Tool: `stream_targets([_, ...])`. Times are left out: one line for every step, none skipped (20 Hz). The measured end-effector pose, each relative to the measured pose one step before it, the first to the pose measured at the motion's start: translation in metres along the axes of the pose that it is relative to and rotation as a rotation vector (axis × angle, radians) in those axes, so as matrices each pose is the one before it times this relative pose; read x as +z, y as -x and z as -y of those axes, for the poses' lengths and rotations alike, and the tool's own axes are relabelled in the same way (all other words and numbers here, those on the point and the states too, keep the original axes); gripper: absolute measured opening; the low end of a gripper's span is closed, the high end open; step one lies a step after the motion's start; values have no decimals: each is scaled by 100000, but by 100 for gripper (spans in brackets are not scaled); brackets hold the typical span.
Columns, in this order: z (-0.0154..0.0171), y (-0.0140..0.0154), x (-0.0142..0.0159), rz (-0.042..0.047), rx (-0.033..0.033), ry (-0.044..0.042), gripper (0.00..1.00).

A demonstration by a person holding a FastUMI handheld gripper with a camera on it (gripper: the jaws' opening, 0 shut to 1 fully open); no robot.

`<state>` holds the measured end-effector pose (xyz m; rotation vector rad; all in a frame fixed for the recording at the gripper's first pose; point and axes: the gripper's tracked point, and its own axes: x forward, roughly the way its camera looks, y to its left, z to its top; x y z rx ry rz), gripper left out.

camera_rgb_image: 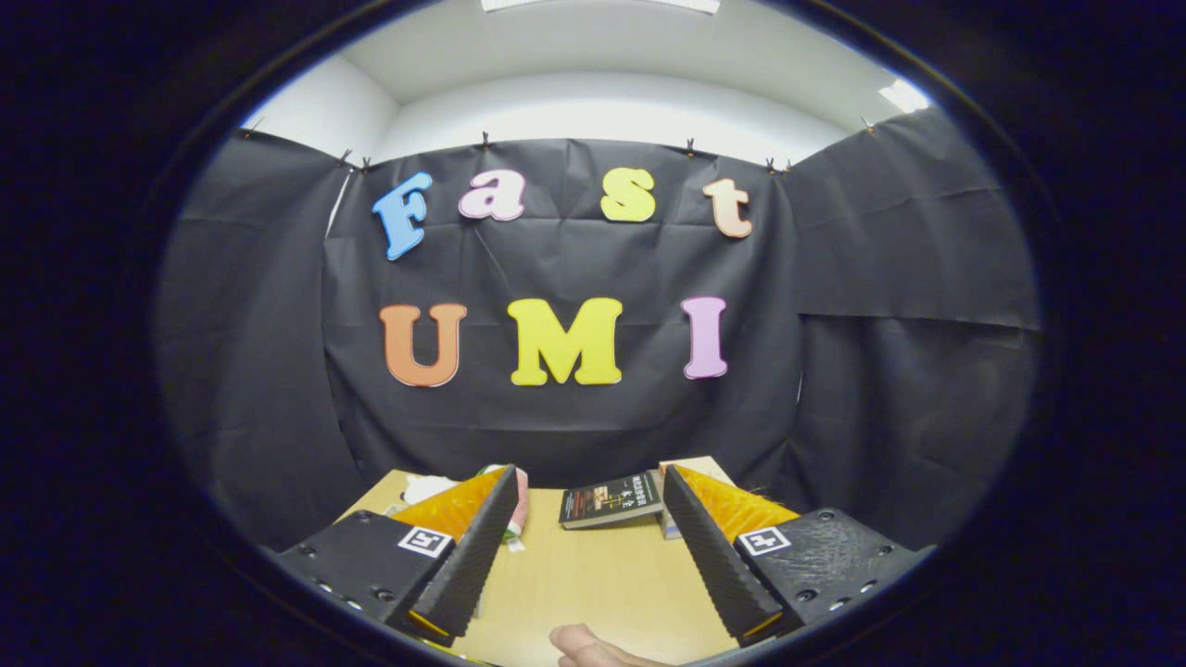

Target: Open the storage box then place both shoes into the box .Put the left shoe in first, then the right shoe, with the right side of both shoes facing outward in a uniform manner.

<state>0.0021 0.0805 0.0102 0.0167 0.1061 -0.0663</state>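
My gripper (589,482) is held level above a wooden table (593,574), pointing at the booth's black cloth wall. Its two fingers stand wide apart, open, with nothing between them. The fingertips (505,486) reach toward the table's far end. Beyond the left finger lie white and green-and-pink items (517,505), partly hidden by that finger; I cannot tell what they are. A person's hand (584,647) shows at the near end of the table, between the bases of the fingers.
A dark book (611,500) lies flat on the table beyond the fingers, near the far edge. Behind the right finger sits a tan box-like object (690,466), mostly hidden. Black cloth closes the booth on three sides.
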Motion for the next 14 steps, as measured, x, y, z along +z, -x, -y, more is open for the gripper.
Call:
stream_targets([665, 367, -935, -896, 1259, 368, 96])
stream_targets([203, -81, -340, 485, 1630, 668, 96])
stream_targets([462, -75, -83, 1084, 528, 1010, 96])
stream_targets([522, -222, -109, 779, 103, 702, 96])
stream_targets([246, -58, 26, 249, 251, 212, 96])
stream_targets([-131, -34, -83, -117, 1073, -378, 96])
stream_targets([-21, -108, -4, -176, 565, -368, 96])
stream_targets([130, -224, -8, -228, 352, -204, 96])
stream_targets([-2, -252, 143, 8, -106, -44, 96])
stream_targets([-36, -208, 141, 189, -65, 106, 96])
stream_targets([-186, -113, 142, 182, 38, 104, 96])
stream_targets([-429, -230, 143, 753, 436, 49, 96])
stream_targets([-477, -107, 210, 368, 427, 203, 96])
stream_targets([-283, -138, -73, 175, 247, 372, 96])
